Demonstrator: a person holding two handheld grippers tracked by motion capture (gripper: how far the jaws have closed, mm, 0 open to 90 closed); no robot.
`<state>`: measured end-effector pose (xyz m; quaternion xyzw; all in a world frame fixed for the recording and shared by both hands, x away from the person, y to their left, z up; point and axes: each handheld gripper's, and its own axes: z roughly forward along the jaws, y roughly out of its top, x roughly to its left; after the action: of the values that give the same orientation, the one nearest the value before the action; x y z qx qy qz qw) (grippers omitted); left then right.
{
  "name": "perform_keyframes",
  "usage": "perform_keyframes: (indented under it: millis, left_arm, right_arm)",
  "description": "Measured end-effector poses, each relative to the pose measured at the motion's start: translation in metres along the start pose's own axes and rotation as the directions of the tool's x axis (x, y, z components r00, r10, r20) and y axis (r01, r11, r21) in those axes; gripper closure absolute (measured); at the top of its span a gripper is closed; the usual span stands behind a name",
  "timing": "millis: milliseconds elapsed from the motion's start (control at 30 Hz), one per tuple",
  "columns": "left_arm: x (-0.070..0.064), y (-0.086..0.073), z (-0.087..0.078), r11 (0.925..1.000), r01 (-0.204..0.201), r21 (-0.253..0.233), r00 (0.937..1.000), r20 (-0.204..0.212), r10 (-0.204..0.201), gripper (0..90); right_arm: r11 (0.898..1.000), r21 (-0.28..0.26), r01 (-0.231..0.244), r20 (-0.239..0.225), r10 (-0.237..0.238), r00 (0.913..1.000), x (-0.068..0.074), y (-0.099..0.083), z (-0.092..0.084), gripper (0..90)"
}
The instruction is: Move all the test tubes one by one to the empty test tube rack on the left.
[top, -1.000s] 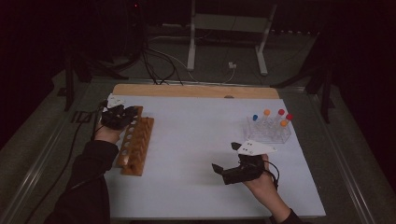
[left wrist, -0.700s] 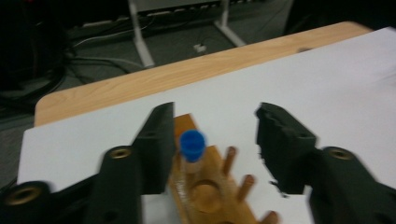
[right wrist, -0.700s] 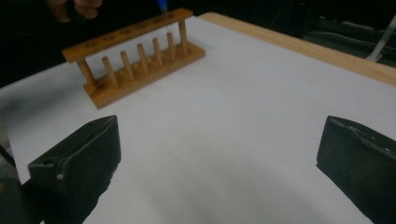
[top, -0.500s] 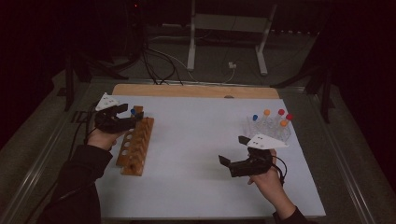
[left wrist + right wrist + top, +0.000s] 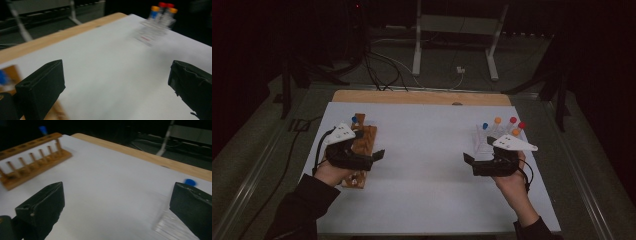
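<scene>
High view: the person's left gripper (image 5: 373, 159) sits at the left of the white surface (image 5: 427, 165), held over the near part of a wooden tube rack (image 5: 362, 145) that lies lengthwise there. A blue-capped tube (image 5: 354, 120) stands at the far end of that rack. The left gripper's jaws have just been opening and now stand wide apart with nothing between them; they point toward the middle of the surface. The right gripper (image 5: 472, 164) is at the right side, just in front of a clear rack (image 5: 492, 140) holding tubes with blue, orange and red caps. Its jaws also point toward the middle, and nothing is in them. The two grippers are well apart, with bare white surface between them.

Left gripper view: both black jaws of the left gripper (image 5: 117, 87) rise at the edges of the frame, spread wide, with only the white surface (image 5: 107, 65) between them. The clear rack (image 5: 155, 27) with its capped tubes is far off at the upper right, blurred. A bit of the wooden tube rack (image 5: 11, 72) shows at the lower left, beside the left jaw.

Right gripper view: the jaws of the right gripper (image 5: 117, 207) stand wide apart and empty. The wooden tube rack (image 5: 32, 167) lies far off at the upper left, with the blue-capped tube (image 5: 43, 130) at its far end. The clear rack (image 5: 170, 225) is blurred, just beside the right jaw, with a blue cap (image 5: 190, 182) above it.
</scene>
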<state>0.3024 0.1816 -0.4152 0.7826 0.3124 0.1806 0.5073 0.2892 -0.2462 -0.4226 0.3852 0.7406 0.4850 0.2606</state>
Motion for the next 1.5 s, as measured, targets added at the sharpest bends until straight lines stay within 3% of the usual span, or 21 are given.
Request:
perform_keyframes:
  millis: [133, 300, 567, 933, 1067, 1500]
  left_arm:
    - [-0.018, -0.009, 0.004, 0.9996, -0.027, 0.012, 0.9985, 0.048, 0.026, 1.6]
    - [-0.032, -0.019, 0.008, 0.9995, -0.029, 0.008, 0.9938, 0.108, 0.028, 1.6]
    - [-0.051, -0.032, 0.013, 0.9986, -0.052, 0.008, 0.9871, 0.152, 0.050, 1.6]
    - [-0.054, -0.039, 0.017, 0.9979, -0.060, 0.023, 0.9848, 0.165, 0.056, 1.6]
    - [-0.054, -0.040, 0.019, 0.9975, -0.065, 0.028, 0.9827, 0.176, 0.059, 1.6]
    - [-0.054, -0.040, 0.019, 0.9975, -0.064, 0.029, 0.9819, 0.180, 0.058, 1.6]
  right_arm:
    - [1.000, 0.000, -0.007, 0.043, 0.007, 0.9990, -0.011, -0.002, 0.001, 0.0]
    - [1.000, 0.021, -0.023, 0.103, 0.021, 0.9944, -0.022, -0.008, 0.008, 2.9]
    - [0.996, 0.080, -0.050, 0.170, 0.035, 0.9849, -0.041, -0.017, 0.027, 9.6]
    - [0.986, 0.114, -0.118, 0.228, 0.090, 0.9694, -0.064, -0.020, 0.050, 44.4]
    - [0.981, 0.134, -0.141, 0.261, 0.102, 0.9600, -0.070, -0.019, 0.056, 50.8]
    - [0.969, 0.160, -0.187, 0.323, 0.127, 0.9377, -0.082, -0.016, 0.078, 60.0]
